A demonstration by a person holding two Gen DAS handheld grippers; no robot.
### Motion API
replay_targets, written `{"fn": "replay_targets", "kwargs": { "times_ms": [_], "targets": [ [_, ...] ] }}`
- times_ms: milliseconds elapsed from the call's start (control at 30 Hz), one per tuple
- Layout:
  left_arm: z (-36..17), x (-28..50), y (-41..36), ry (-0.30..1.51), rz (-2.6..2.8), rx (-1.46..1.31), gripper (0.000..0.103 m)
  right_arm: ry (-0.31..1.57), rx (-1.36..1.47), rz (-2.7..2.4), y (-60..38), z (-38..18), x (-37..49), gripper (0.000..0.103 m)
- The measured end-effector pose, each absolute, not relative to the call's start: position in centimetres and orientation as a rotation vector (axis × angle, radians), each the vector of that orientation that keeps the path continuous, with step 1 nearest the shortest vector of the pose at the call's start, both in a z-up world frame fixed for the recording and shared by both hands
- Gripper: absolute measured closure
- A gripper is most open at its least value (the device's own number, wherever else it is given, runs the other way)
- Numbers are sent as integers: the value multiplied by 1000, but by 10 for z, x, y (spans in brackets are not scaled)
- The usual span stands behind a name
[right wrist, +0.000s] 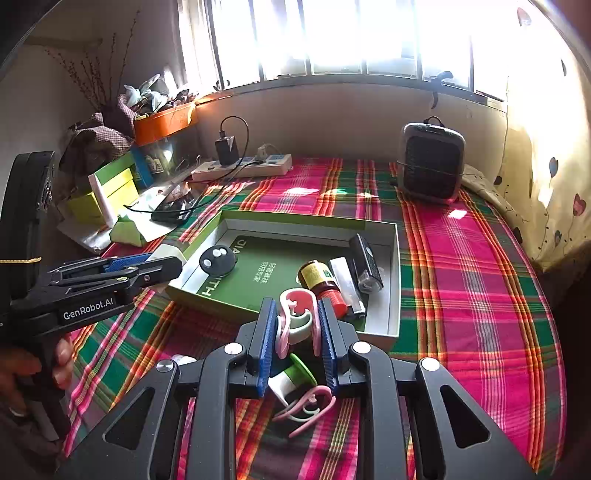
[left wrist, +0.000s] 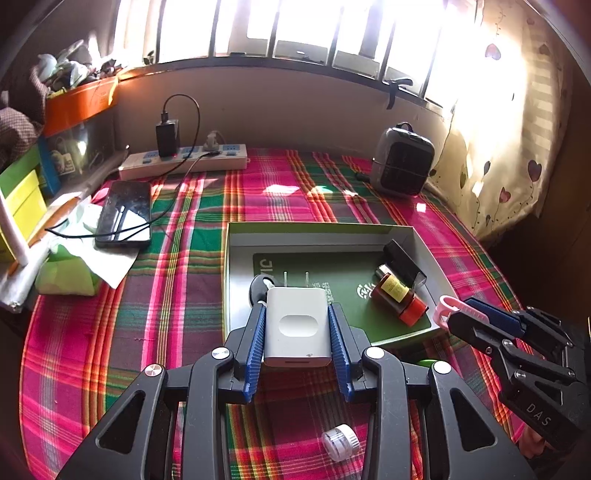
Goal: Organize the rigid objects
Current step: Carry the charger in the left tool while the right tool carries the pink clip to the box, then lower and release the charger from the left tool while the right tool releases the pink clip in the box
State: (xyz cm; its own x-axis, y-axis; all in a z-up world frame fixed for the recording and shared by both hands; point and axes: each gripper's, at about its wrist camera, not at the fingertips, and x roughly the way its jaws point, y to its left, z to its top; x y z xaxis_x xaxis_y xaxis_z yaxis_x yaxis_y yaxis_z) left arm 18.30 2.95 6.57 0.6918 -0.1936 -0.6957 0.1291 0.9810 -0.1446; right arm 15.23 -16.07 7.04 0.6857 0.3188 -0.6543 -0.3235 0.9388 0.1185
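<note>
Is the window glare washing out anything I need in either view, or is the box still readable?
Left wrist view: window blown out, curtain washed pale, box and white charger clear. Right wrist view: same glare up top, pink clip sharp, edges bent by the fisheye.

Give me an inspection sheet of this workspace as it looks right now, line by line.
Surface: plaid cloth, pink and green.
Job's things: open box holding a brown bottle, a black case and a round black item; pink clips and a small white cap lie on the cloth.
Clutter: phone, green tissue pack, stacked boxes.
Grippers: left gripper holds a white charger; right gripper is shut on a pink clip.
Cables: black cable runs from the power strip to the phone.
Surroundings: barred window, curtain, small heater.
</note>
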Motion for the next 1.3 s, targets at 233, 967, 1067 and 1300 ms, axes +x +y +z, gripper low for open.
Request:
{"fn": "replay_targets", "kwargs": {
  "times_ms": [233,967,1067,1300],
  "targets": [
    [59,212,24,821,-218,-101,71,765,-7,387,-148,60,178,79],
    [28,272,13,905,-223,-61,71,877,-28,454,-121,22,228,79],
    [24,276,12,909,-217,-54,71,884,-29,455,-121,19,231,79],
    [18,284,11,923,-215,-58,71,896,-38,453,-119,13,237,79]
  ]
}}
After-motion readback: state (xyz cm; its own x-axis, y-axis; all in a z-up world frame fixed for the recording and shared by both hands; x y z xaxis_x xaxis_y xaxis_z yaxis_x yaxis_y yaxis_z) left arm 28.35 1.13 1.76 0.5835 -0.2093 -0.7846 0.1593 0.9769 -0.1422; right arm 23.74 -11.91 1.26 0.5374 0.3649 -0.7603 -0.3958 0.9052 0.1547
